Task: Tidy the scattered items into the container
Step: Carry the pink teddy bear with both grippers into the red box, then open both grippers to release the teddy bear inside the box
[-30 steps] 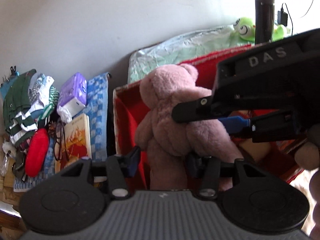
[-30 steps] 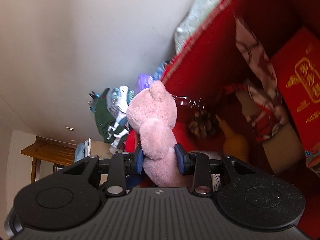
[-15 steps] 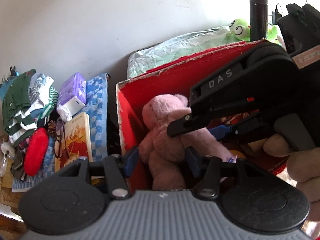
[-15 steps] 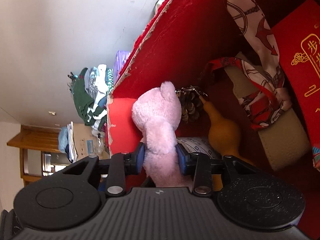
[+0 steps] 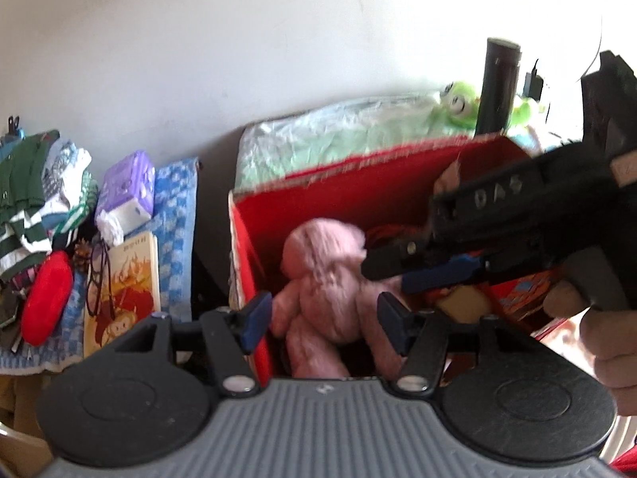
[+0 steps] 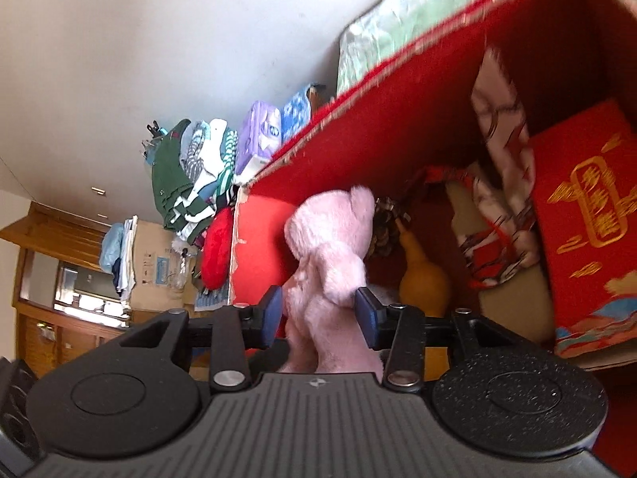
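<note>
A pink teddy bear (image 5: 326,279) (image 6: 330,239) sits inside the red box (image 5: 358,159) (image 6: 378,79), against its left wall. In the left wrist view my left gripper (image 5: 325,320) hangs over the near edge. Its jaws are opening, and the bear stands between them with a gap on each side. My right gripper (image 6: 320,314) (image 5: 388,275) reaches in from the right. Its jaws are opening too, and the bear's body fills the space between the blue pads (image 6: 368,314), which barely brush the fur.
Left of the box lie a book (image 5: 123,290), a purple tissue pack (image 5: 127,195), a red pouch (image 5: 45,298), glasses (image 5: 95,275) and folded clothes (image 5: 32,183). The box holds a gourd (image 6: 422,279), a pine cone (image 6: 384,231), a scarf (image 6: 501,183) and a red packet (image 6: 585,215).
The bear has come down from above the rim into the box. My left jaws have let go of it and spread. The right jaws have widened around it.
</note>
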`<action>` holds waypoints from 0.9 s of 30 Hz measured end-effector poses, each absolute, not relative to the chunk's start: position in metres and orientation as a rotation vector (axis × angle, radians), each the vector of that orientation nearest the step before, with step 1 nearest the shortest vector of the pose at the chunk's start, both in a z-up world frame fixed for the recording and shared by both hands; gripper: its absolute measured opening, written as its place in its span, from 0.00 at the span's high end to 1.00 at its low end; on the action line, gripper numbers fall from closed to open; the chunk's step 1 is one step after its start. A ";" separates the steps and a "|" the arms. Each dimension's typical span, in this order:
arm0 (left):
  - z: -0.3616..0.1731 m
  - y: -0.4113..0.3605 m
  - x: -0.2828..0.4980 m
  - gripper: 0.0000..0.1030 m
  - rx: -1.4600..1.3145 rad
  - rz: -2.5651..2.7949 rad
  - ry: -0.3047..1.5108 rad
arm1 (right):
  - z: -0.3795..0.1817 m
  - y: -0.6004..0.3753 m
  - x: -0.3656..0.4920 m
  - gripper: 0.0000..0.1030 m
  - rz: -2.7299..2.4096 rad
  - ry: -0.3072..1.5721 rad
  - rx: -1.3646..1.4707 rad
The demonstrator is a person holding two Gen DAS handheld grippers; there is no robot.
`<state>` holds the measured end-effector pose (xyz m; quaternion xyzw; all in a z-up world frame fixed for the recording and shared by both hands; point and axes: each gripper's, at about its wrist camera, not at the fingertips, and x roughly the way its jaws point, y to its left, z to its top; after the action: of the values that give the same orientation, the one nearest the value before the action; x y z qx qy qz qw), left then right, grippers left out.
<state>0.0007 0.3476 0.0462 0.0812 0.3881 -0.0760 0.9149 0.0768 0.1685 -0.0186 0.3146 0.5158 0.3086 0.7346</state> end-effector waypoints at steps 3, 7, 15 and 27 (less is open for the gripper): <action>0.044 0.345 0.007 0.36 0.146 -0.185 0.803 | -0.022 0.170 0.078 0.72 0.657 1.139 0.679; 0.030 0.337 0.017 0.37 0.141 -0.199 0.847 | -0.032 0.173 0.079 0.82 0.622 1.176 0.666; 0.014 0.345 0.023 0.37 0.133 -0.165 0.892 | -0.041 0.182 0.084 0.88 0.655 1.189 0.668; -0.001 0.330 0.037 0.23 0.184 -0.125 0.907 | -0.037 0.181 0.091 0.80 0.694 1.151 0.519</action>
<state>0.0370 0.3300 -0.0008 0.0886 0.4372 -0.0601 0.8930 0.0906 0.1814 -0.0368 0.2377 0.5269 0.3176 0.7517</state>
